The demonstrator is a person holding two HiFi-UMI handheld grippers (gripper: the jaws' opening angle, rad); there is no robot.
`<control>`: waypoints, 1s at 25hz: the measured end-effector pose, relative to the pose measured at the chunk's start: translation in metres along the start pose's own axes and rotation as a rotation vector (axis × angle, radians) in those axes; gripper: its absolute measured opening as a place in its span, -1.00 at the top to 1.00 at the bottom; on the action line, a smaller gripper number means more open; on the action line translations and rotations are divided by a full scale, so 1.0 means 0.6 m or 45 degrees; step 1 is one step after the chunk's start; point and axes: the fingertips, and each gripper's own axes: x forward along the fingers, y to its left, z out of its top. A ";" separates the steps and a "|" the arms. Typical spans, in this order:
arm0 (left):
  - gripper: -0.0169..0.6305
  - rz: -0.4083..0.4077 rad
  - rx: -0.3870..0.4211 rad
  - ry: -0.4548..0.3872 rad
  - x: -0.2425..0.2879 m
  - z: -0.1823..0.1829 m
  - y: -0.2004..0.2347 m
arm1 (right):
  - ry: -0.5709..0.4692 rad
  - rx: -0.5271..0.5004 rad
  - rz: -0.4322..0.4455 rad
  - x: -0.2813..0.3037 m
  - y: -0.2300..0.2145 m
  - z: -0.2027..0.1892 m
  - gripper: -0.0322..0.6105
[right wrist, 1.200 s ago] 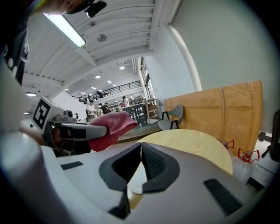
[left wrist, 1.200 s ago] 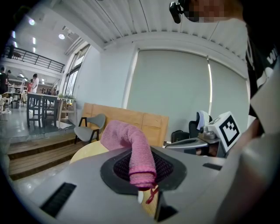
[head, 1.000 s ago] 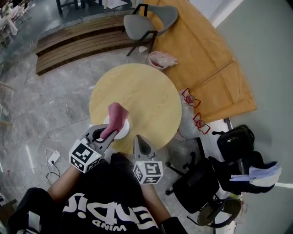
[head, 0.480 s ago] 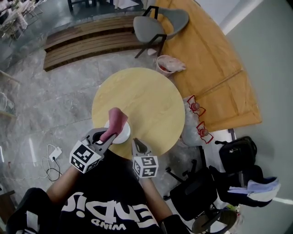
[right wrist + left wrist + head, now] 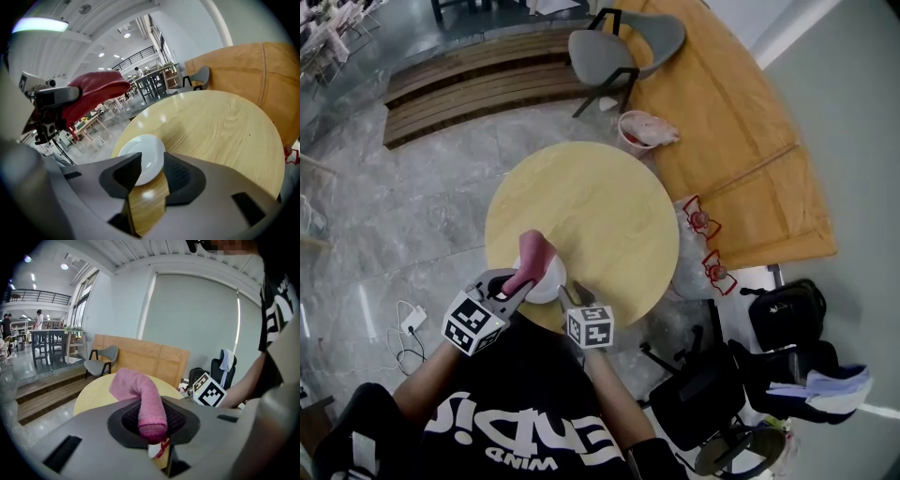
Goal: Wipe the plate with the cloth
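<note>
The left gripper [image 5: 517,281] has its fingers clenched on the pink cloth [image 5: 145,397]. One end of the rolled cloth is pinched between them. The rest runs out ahead of the fingertips and rises, bending over at its far end. In the head view that free end stands out past the left fingers and hangs above the white plate [image 5: 547,284]. Whether the cloth touches the plate I cannot tell.

The right gripper [image 5: 150,171] has its fingers released, spread wide, and they have just been opening. Its own view shows bare wood of the round table [image 5: 220,126] in the gap between them. The plate lies just beyond the fingertips, and the left finger covers part of its near rim. The pads press on nothing.

The plate sits flat on the table close to the table's near edge. It is just ahead of the left fingertips and just ahead and to the left of the right fingertips, so the two sets of fingers flank it. From the right gripper view the cloth and the left gripper show above and to the left of the right fingers.

Far beyond both pairs of fingers, past the table's far edge, a grey chair [image 5: 623,42] stands on the floor.
</note>
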 end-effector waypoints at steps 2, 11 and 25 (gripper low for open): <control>0.79 -0.005 -0.007 0.013 0.002 -0.005 0.011 | 0.025 0.003 -0.012 0.014 -0.004 -0.006 0.49; 0.79 -0.030 0.001 0.042 0.007 -0.018 0.051 | 0.128 0.096 -0.061 0.063 -0.025 -0.038 0.49; 0.79 -0.040 0.022 0.082 0.021 -0.051 0.096 | 0.178 0.221 -0.044 0.075 -0.026 -0.050 0.49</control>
